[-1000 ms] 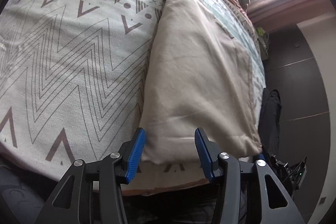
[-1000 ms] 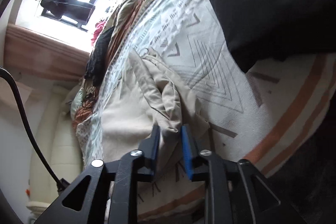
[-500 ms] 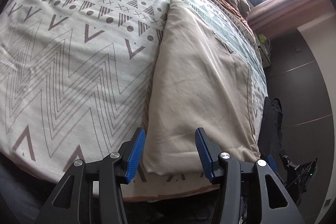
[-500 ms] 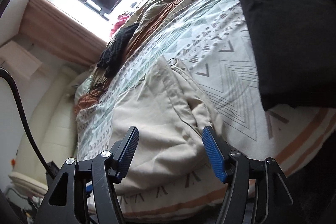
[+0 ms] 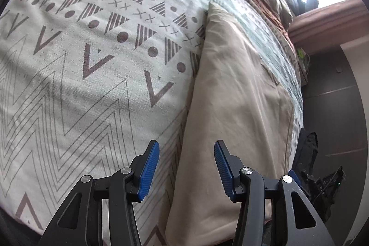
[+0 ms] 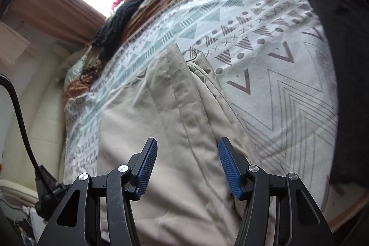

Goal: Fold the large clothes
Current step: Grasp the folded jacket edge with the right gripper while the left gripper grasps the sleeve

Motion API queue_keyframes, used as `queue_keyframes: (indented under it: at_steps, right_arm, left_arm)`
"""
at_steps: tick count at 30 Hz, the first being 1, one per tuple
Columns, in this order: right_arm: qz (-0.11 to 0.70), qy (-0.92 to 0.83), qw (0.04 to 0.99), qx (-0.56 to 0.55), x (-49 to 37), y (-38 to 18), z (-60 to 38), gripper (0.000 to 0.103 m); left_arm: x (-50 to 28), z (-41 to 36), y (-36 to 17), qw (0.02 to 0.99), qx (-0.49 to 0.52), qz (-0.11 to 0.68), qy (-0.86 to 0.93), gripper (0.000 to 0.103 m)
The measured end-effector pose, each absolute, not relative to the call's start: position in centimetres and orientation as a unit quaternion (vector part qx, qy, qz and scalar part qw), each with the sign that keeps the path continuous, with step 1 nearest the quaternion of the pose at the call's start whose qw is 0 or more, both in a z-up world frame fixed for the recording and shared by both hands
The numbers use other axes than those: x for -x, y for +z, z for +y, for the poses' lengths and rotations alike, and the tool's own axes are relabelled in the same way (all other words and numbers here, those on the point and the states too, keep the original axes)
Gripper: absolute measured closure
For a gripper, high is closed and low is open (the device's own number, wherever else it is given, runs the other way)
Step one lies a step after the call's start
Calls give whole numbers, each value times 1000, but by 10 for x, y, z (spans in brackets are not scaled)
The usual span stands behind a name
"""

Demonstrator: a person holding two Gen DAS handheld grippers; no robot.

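Note:
A large beige garment [image 5: 235, 107] lies folded lengthwise on the patterned bed cover [image 5: 80, 84]. My left gripper [image 5: 185, 146] hangs open just above the garment's long left edge, with nothing pinched. In the right wrist view the same garment [image 6: 161, 119] shows a placket fold running up its middle. My right gripper [image 6: 188, 144] hovers over that fold; its jaws stand apart and are closing, and the pads press on nothing. The near hem of the garment is hidden behind both grippers.
A black cloth [image 6: 341, 15] covers the bed's right side. A black knit piece [image 6: 120, 22] and bunched blankets lie at the far end under the window. A dark bag [image 5: 306, 153] sits on the floor by the bed. A black cable [image 6: 20, 119] hangs at the left.
My right gripper let go of the bunched beige fabric, opened wide and swung over the garment's middle. My left gripper slid sideways, from over the near hem to the long left edge.

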State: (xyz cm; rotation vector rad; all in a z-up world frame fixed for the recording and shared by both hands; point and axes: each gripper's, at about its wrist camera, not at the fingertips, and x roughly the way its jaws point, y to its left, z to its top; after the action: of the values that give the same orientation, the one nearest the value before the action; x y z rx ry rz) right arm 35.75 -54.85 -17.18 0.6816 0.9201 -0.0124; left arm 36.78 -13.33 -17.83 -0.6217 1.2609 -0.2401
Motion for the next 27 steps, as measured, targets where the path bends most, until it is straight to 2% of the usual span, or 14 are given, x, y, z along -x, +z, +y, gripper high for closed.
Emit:
queue_keyframes:
  at_steps: [9, 11, 14, 16, 17, 27]
  right_arm:
    - [480, 17, 820, -312, -434, -193, -551, 46]
    - [487, 21, 816, -309, -449, -197, -550, 53]
    - [493, 17, 816, -302, -466, -199, -552, 71]
    - [486, 26, 818, -307, -471, -198, -555, 93]
    - [479, 30, 821, -308, -472, -197, -556, 97]
    - [455, 5, 836, -305, -434, -194, -583, 101]
  left_arm:
    - [-412, -137, -189, 749, 276, 594, -99, 52]
    - [-421, -138, -191, 747, 275, 597, -99, 52]
    - [-434, -142, -191, 746, 267, 602, -99, 52]
    - [-442, -145, -192, 745, 264, 604, -100, 52]
    - [-445, -146, -192, 745, 263, 604, -100, 52]
    - [-454, -167, -195, 745, 261, 600, -131, 52]
